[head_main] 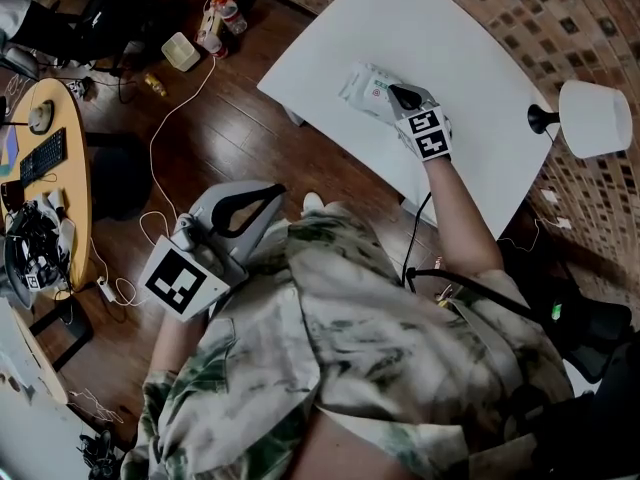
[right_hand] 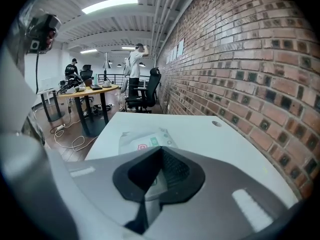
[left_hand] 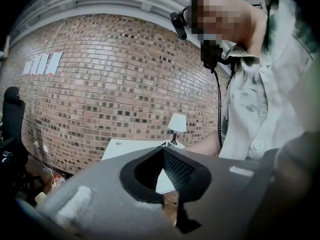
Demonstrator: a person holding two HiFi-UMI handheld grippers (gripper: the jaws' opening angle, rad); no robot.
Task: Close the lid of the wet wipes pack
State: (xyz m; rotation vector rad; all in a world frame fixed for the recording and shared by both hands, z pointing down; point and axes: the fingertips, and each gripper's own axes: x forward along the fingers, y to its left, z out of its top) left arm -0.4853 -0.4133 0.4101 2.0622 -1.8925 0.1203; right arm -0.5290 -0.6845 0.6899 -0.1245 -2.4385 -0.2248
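White wet wipes pack (head_main: 362,85), red-green label (right_hand: 148,144) unreadable

Lamp (head_main: 594,118) at table (head_main: 450,48) edge, right of pack (head_main: 362,83)

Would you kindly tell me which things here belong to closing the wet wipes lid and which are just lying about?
Job: wet wipes pack; right gripper, jaws together, at the pack; white table under it.

Lying about: left gripper, shut, off the table; lamp; keyboard; round table.
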